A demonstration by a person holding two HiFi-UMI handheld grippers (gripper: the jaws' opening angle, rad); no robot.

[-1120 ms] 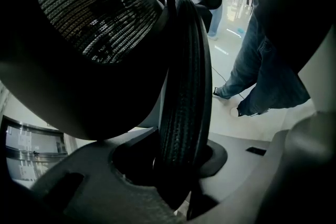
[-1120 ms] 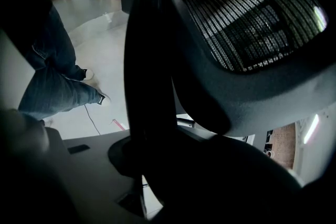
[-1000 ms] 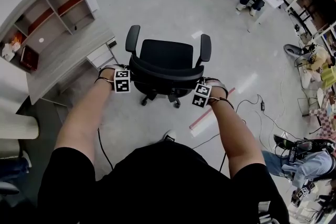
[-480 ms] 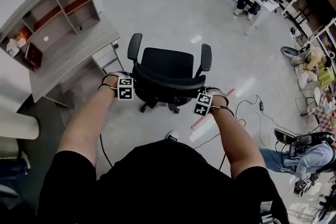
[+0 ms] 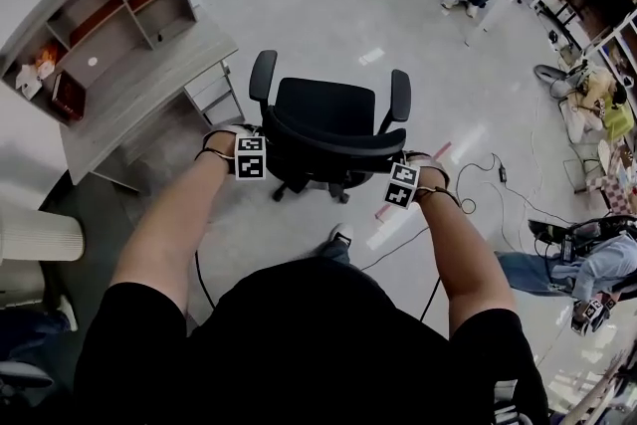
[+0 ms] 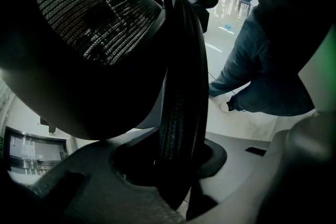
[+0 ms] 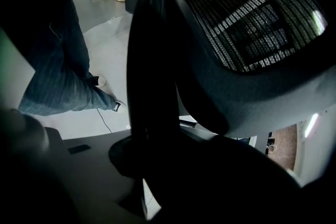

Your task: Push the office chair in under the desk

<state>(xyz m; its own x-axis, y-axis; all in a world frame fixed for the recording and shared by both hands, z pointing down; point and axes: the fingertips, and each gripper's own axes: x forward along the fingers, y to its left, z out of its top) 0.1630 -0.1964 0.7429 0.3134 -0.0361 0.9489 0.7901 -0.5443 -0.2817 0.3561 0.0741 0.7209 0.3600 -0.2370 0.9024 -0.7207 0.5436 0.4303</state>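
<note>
**Chair on wheels, held by the backrest, not yet under the bench**

The office chair (image 5: 333,109) stands on the open floor, just right of the grey bench (image 5: 149,87) in the head view. No part of it is under the bench yet, and its seat faces away from the person, not toward the bench.

The left tool (image 5: 255,152) and the right tool (image 5: 406,180) are each clamped on the top rim of the backrest (image 5: 333,138), one at each end. In both gripper views the dark rim sits between the jaws, with the mesh beside it.

I judge the chair fairly heavy but easy to roll, because it stands on a wheeled base (image 5: 304,186). It will probably swivel and drift sideways if one side is pushed harder. The rim looks stiff and narrow, so it is a good place to hold. The mesh is soft and the armrests (image 5: 263,75) are farther away.

The drawer unit (image 5: 214,95) under the bench's near end stands closest to the chair, so an armrest or a wheel could catch on it. A shelf unit (image 5: 119,0) sits on the bench. Cables (image 5: 488,176) and a pale strip (image 5: 383,232) lie on the floor to the right, away from the path. The person's shoe (image 5: 341,236) is near the wheels.
</note>
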